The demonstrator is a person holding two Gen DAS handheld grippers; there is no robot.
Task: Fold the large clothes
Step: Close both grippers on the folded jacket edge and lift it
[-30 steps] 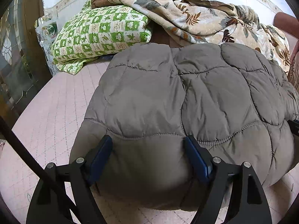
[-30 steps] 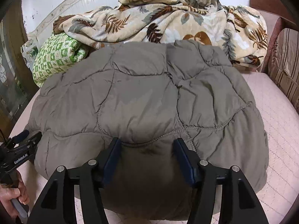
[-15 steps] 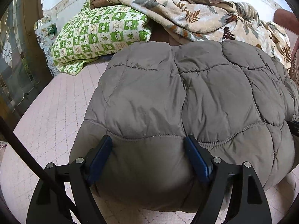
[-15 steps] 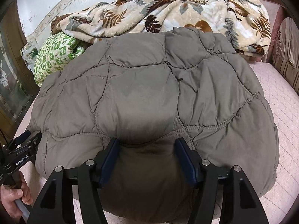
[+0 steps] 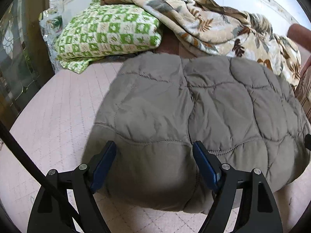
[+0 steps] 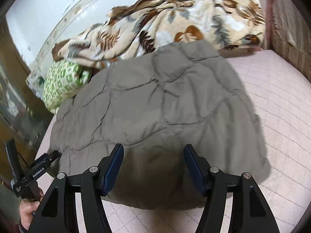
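Grey-brown quilted jacket [image 5: 194,116] lies puffed up and folded on the pink quilted bed cover [image 5: 54,120], directly ahead of both grippers, its near edge bulging between each pair of fingers. Left gripper [image 5: 154,161]: jaws wide, blue pads on either side of the jacket's near hem; pads look close to or against the fabric, can't tell if they press it. Right gripper [image 6: 153,163]: jaws wide, jacket's near edge [image 6: 155,116] between them, clear gaps at both pads, nothing gripped; frame is motion-blurred. In the right wrist view, the left gripper's body sits low and to the left, held by a hand [image 6: 29,207], at the jacket's left corner. Beyond the jacket, ahead-left: green-and-white checked pillow [image 5: 108,33]. Ahead and to the right: crumpled leaf-print blanket [image 5: 213,31]. Far right of right gripper: striped brown cushion [image 6: 287,29].
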